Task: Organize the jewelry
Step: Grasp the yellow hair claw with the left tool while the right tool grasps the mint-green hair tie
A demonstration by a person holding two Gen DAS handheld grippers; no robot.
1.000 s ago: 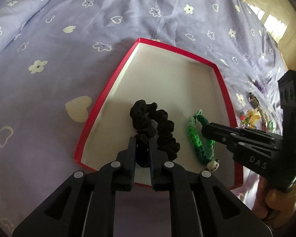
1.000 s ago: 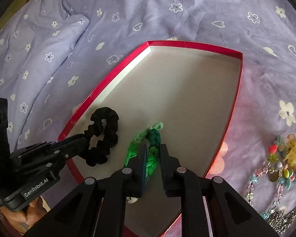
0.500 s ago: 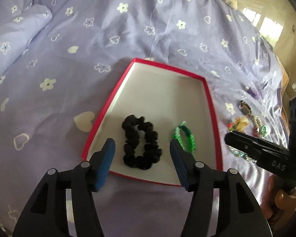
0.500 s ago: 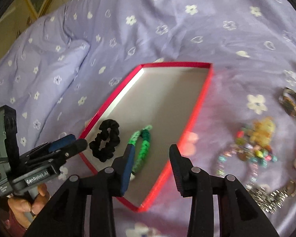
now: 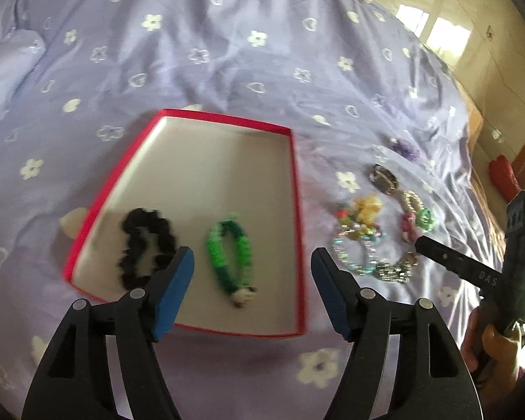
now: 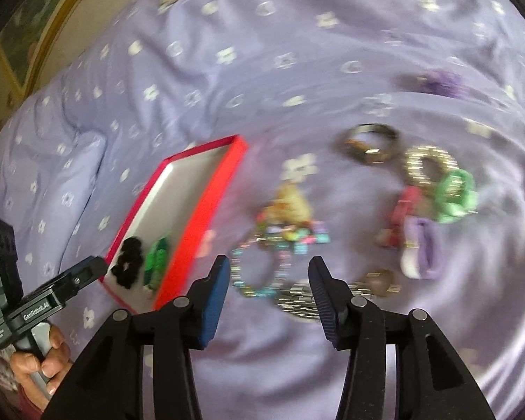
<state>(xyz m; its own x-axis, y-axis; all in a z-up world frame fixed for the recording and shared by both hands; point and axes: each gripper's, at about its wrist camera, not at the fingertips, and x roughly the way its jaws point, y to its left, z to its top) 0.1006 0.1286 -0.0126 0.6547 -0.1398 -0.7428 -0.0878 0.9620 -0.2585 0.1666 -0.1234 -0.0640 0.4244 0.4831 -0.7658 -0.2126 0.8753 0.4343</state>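
Observation:
A red-rimmed tray (image 5: 295, 189) lies on the purple bedspread. Inside it lie a black scrunchie (image 5: 145, 245) and a green braided bracelet (image 5: 232, 253), side by side at the near end. My left gripper (image 5: 252, 273) is open and empty, raised above the tray's near edge. My right gripper (image 6: 267, 280) is open and empty, above a beaded bracelet (image 6: 259, 273) in a pile of loose jewelry right of the tray (image 6: 206, 206). The pile holds a silver chain (image 6: 301, 297), a dark bangle (image 6: 369, 141), a green ring (image 6: 455, 194) and a purple clip (image 6: 421, 248).
The pile also shows in the left wrist view (image 5: 378, 231), with a purple item (image 5: 406, 148) farther back. The flowered bedspread (image 5: 227, 52) spreads all around. A red object (image 5: 504, 178) and wooden furniture sit at the far right edge.
Both grippers let go of the scrunchie and the green bracelet, opened and rose from the tray. The right gripper swung right toward the jewelry pile.

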